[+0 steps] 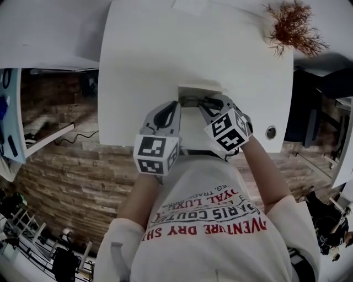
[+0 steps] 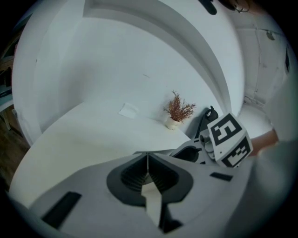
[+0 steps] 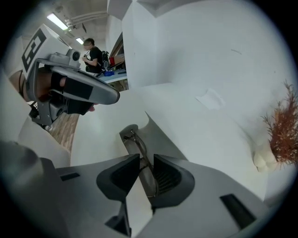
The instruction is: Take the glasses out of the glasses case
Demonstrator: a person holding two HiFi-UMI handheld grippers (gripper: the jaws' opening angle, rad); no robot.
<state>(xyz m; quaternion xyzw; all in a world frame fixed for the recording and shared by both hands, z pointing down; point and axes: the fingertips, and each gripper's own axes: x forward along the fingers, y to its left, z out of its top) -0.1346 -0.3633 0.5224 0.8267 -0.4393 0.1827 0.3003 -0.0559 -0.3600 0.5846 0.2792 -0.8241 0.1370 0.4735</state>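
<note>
A white glasses case (image 1: 199, 90) lies open near the front edge of the white table (image 1: 143, 66). My left gripper (image 1: 176, 106) is at the case's left end, and in the left gripper view (image 2: 148, 155) its jaws are shut on a thin white edge of the case (image 2: 152, 195). My right gripper (image 1: 205, 106) reaches into the case from the right. In the right gripper view (image 3: 145, 160) its jaws are closed on the thin-framed glasses (image 3: 135, 142), which stand edge-on in the grey-lined case (image 3: 160, 139).
A dried reddish plant in a small white pot (image 1: 292, 26) stands at the table's far right corner. A white slip of paper (image 1: 190, 5) lies at the far edge. A round grommet (image 1: 271, 132) sits near the front right. A person (image 3: 95, 53) stands far off.
</note>
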